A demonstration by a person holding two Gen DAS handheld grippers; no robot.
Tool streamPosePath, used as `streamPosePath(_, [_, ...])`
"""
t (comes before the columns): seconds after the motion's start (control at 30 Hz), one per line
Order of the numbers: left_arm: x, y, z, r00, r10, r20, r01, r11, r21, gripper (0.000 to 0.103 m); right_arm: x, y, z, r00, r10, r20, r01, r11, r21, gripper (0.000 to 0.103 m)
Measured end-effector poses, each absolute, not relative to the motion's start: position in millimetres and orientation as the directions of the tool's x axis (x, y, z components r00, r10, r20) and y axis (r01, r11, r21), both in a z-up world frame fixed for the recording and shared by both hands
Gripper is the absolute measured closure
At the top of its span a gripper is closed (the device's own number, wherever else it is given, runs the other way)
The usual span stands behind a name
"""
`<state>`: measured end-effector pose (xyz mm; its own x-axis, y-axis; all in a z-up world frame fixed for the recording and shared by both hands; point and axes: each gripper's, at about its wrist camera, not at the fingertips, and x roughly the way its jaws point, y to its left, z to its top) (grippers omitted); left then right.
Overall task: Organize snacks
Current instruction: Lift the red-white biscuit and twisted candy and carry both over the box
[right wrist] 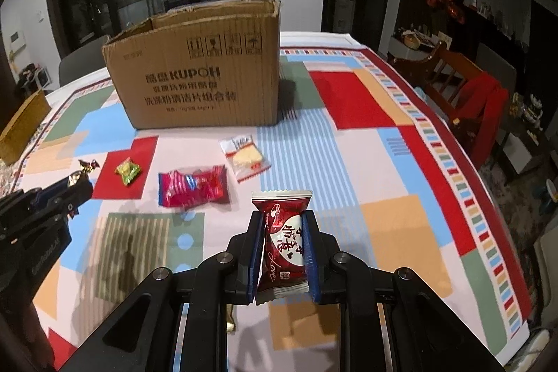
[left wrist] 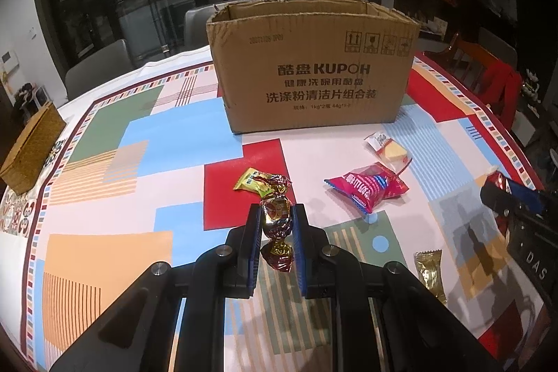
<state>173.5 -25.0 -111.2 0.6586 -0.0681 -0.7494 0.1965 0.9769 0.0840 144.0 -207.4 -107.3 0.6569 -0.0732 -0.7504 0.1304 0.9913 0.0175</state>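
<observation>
Left gripper clamped on a foil-wrapped candy, twisted ends sticking out far and near of the blue pads, lifted clear of the patterned tablecloth. Right gripper squeezing a dark red snack packet with white lettering, crimped top edge poking up past the fingertips, also held above the cloth. Straight ahead, at the far side of the table: open cardboard box, brown, printed front facing the cameras. Between box and grippers, loose snacks lying flat: small green candy just beyond the left gripper, bright pink-red packet to its right, clear-wrapped yellow cake slice farther right, nearer the box. Gold wrapper near right on the cloth. Woven basket at the far left table edge. Chair with red cloth off to the right.
</observation>
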Motion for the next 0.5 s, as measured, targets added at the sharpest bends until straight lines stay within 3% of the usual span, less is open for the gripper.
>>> streamPosePath(0.5, [187,-21,-82,0.687,-0.061,-0.724,0.176,0.981,0.085,0.085,168,-204,-72,0.717,-0.05,-0.695,0.089,0.996,0.02,0.08])
